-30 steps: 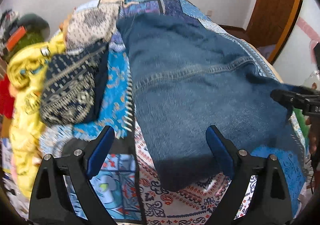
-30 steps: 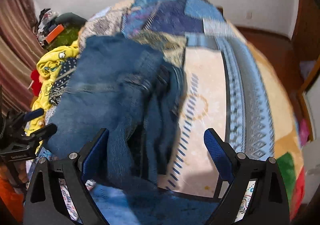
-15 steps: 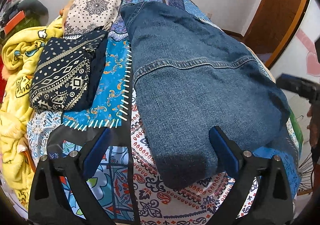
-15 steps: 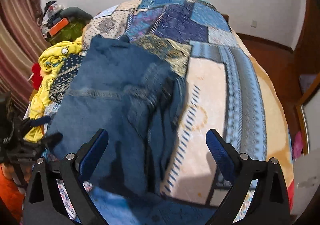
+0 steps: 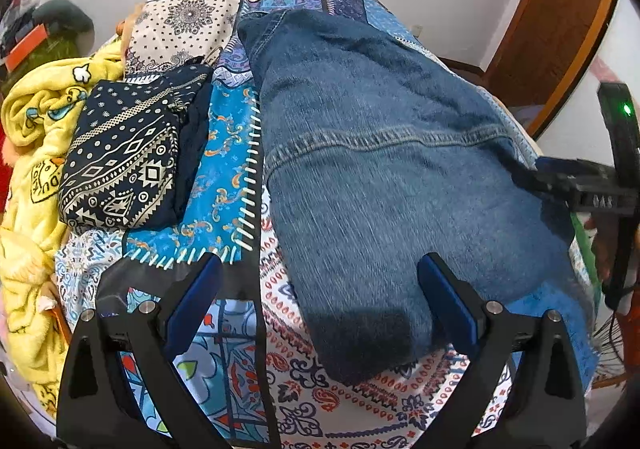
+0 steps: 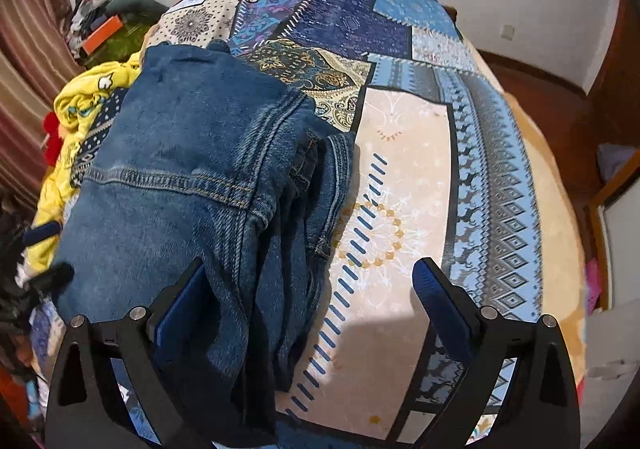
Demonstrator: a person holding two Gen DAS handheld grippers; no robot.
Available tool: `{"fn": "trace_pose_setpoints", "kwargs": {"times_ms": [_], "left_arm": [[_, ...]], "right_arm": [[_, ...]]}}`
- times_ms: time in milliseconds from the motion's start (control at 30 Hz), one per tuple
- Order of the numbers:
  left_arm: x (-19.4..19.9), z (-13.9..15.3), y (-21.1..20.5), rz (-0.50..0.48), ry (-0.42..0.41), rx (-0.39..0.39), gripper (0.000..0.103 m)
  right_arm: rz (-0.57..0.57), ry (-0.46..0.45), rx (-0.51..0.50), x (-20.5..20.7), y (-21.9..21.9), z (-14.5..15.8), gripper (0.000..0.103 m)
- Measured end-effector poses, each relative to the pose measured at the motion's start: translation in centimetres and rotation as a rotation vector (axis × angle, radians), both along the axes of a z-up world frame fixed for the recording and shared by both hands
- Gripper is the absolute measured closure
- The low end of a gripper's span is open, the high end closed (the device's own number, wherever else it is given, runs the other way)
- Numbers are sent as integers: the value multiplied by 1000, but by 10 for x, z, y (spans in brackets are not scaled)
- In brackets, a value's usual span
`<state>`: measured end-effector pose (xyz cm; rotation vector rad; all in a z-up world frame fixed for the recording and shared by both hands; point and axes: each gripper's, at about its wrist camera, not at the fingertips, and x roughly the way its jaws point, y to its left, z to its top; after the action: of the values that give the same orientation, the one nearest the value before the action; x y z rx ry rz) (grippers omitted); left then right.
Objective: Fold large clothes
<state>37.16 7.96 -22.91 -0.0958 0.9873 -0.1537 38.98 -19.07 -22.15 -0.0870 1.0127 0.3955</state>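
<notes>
Jeans [image 5: 384, 185] lie unchanged; both hand-held grippers seemingly nearer, jaws apart.

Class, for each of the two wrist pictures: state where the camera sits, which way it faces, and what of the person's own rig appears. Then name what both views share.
Left wrist: rides the left gripper, facing along its open fingers across the bed at the folded jeans; the right gripper enters from the right edge.
Right wrist: rides the right gripper, open, facing over the jeans' layered edge and the patchwork bedspread; the left gripper shows at the left edge.
Shared: jeans, bedspread, yellow blanket.
</notes>
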Motion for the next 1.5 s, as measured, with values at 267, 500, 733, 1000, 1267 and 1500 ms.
{"fn": "trace_pose_setpoints", "kwargs": {"times_ms": [267,500,733,1000,1267,1500], "left_arm": [[42,15,18,-10,16,-19,4],[82,-17,27,-45,167,-200,4],[113,-47,32,-67,274,-373,4],[121,-53,32,-110,236,-477,23],[108,-32,42,-102,176,-500,49],[80,22,66,-88,52,-492,57]], "right_arm": [[55,31,127,5,2,14,4],[37,189,196,37,3,-25,4],[53,328,370,70,1,-52,4],[73,342,456,75,12,-56,19],[65,289,450,66,18,-29,58],[111,200,441,53,47,20,66]]}}
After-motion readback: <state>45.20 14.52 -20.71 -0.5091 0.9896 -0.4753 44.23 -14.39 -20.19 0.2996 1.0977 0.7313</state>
